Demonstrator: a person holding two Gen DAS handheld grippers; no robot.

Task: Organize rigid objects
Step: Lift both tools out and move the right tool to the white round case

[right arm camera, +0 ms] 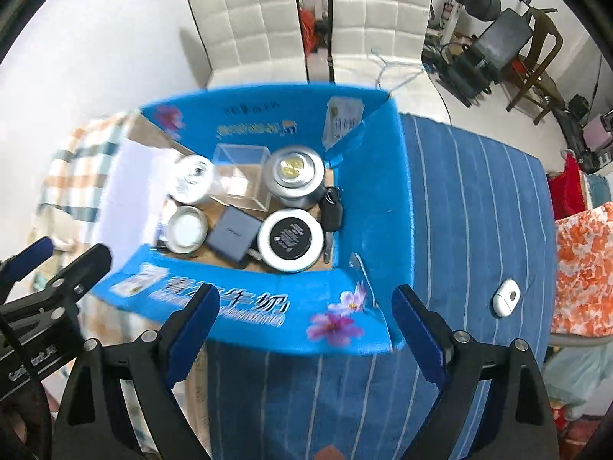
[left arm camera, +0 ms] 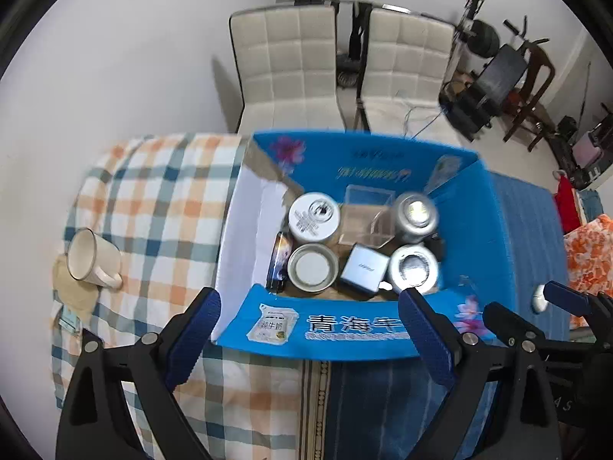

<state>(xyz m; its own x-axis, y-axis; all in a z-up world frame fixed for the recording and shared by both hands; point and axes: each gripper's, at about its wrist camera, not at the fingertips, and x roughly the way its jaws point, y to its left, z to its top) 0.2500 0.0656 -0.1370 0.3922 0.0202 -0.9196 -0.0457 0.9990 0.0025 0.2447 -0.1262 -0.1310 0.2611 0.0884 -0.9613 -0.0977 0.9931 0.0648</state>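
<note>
A blue cardboard box (left arm camera: 471,207) (right arm camera: 367,176) stands open on the table. Inside lie several round tins (left arm camera: 314,217) (right arm camera: 289,239), a clear plastic cube (left arm camera: 366,216) (right arm camera: 239,178), a grey square case (left arm camera: 362,268) (right arm camera: 233,233) and a black car key (right arm camera: 331,209). A white mug (left arm camera: 90,258) lies on its side on the checked cloth, left of the box. A small white mouse-like object (right arm camera: 505,298) (left arm camera: 539,298) sits on the blue striped cloth, right of the box. My left gripper (left arm camera: 310,329) is open and empty above the box's near flap. My right gripper (right arm camera: 306,322) is open and empty there too.
Two white padded chairs (left arm camera: 291,61) (right arm camera: 249,23) stand behind the table. Gym gear and a wooden chair (left arm camera: 525,76) fill the far right. An orange patterned cloth (right arm camera: 582,268) lies at the right edge.
</note>
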